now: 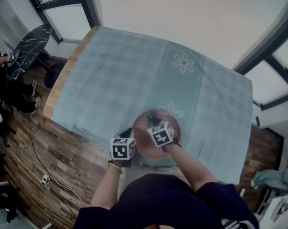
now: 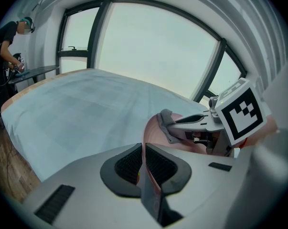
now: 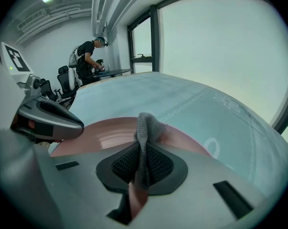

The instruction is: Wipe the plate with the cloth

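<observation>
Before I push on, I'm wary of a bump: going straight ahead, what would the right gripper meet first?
Probably the pink plate: the right gripper, shut on the grey cloth, points low across it, cloth leading. Depth is unclear.

Left hand-held gripper (image 2: 144, 156) and right hand-held gripper (image 3: 140, 159) clamp, seemingly adjacent.

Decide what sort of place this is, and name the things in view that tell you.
Probably an office or lab workroom, not a home: office chairs, a second person working at a dark desk, and big windows.
</observation>
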`<action>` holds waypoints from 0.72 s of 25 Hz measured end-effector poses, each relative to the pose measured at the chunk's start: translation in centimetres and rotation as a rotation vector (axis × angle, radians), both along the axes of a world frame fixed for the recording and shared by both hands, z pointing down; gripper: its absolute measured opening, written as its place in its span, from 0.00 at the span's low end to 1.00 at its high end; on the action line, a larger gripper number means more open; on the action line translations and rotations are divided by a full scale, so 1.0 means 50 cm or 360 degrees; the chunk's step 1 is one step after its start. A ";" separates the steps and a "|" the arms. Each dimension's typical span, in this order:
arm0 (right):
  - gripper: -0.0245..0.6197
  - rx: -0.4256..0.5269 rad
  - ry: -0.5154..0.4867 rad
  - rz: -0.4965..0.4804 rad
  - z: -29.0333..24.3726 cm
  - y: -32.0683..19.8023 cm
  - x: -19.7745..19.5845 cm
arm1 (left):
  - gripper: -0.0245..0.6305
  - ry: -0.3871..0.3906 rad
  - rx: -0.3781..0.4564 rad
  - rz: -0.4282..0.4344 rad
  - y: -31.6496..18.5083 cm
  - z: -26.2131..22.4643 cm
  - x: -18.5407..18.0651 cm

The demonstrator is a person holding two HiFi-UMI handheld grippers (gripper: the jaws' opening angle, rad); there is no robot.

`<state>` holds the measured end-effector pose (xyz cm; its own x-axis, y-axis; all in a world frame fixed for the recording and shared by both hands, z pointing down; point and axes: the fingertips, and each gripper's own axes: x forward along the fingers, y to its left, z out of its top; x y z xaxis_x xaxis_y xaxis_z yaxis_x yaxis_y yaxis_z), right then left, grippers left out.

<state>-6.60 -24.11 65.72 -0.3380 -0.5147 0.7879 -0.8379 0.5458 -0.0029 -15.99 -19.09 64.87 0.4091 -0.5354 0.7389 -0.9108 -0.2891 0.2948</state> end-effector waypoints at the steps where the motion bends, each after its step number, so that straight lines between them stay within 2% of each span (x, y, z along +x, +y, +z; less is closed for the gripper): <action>1: 0.09 -0.0002 0.0000 -0.0019 0.000 0.005 -0.006 | 0.09 -0.0002 0.0003 -0.0002 0.000 0.000 0.000; 18: 0.09 -0.0082 0.0001 -0.0499 0.001 0.136 -0.100 | 0.09 -0.0026 0.0012 -0.0042 0.002 0.004 0.001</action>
<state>-11.58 -17.34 65.79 -0.4735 -0.3446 0.8106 -0.6286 0.7768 -0.0370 -15.96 -19.01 65.09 0.3825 -0.5515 0.7413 -0.9228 -0.2672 0.2774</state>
